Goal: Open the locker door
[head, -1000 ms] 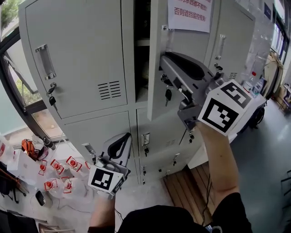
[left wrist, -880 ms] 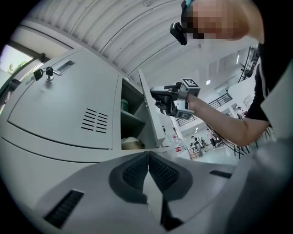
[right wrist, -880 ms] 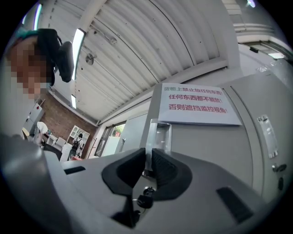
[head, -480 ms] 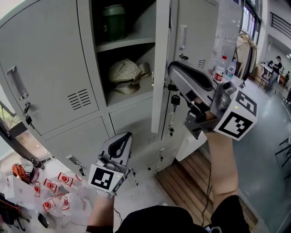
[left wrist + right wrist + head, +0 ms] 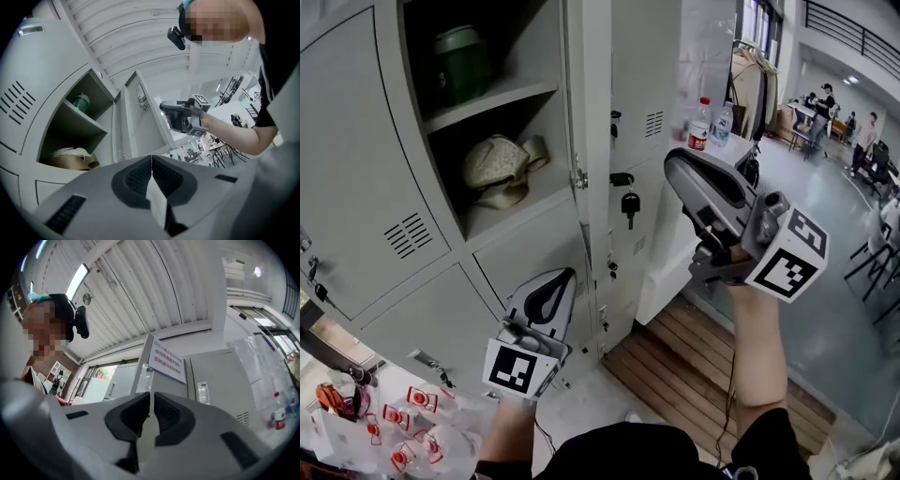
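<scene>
The grey locker door (image 5: 643, 84) stands swung wide open, its free edge (image 5: 589, 141) towards me and a key (image 5: 630, 202) hanging from its lock. Behind it the compartment shows a green container (image 5: 461, 58) on the upper shelf and a beige cap (image 5: 500, 171) below. My right gripper (image 5: 677, 165) is shut and empty, held in the air just right of the door, apart from it. Low down, my left gripper (image 5: 563, 276) is shut and empty in front of the lower lockers. The left gripper view shows its shut jaws (image 5: 151, 159), the open door (image 5: 140, 117) and the right gripper (image 5: 180, 115).
Closed lockers (image 5: 356, 178) flank the open one, with more (image 5: 525, 253) below. Bottles (image 5: 701, 120) stand on a white cabinet to the right. A wooden platform (image 5: 694, 361) lies at the foot. Clear bags with red items (image 5: 394, 420) litter the floor at left. People and chairs (image 5: 862, 141) are far right.
The door has swung from barely ajar to wide open. My right gripper moved right with it and now stands off it. The left gripper stayed low.
</scene>
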`<state>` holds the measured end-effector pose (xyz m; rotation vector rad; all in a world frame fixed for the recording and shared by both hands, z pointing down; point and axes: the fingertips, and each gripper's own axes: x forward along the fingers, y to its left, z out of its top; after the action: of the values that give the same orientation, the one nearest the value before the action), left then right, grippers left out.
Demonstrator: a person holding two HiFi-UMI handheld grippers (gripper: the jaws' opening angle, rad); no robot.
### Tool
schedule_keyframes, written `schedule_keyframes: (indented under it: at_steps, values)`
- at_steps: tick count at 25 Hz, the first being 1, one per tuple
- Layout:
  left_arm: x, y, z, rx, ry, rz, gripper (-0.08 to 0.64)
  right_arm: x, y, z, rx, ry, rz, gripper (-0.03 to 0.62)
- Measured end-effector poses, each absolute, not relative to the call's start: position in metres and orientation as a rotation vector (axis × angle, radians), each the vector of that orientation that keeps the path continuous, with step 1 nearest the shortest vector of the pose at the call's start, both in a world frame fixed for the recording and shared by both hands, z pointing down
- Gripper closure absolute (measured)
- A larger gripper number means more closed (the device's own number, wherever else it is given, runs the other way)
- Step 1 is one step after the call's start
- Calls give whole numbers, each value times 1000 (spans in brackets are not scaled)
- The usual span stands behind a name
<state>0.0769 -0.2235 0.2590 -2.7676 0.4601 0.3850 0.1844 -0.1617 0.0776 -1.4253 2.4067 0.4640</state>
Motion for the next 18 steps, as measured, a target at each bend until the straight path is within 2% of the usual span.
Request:
schedule_keyframes:
  at_steps: [7, 18]
  values:
    - [113, -212, 244, -2793, 334, 500, 537, 210, -139, 112, -1535, 2372, 429, 543]
    - [150, -205, 257, -2820, 250, 436, 537, 236, -115, 162, -1617, 2326, 407, 543]
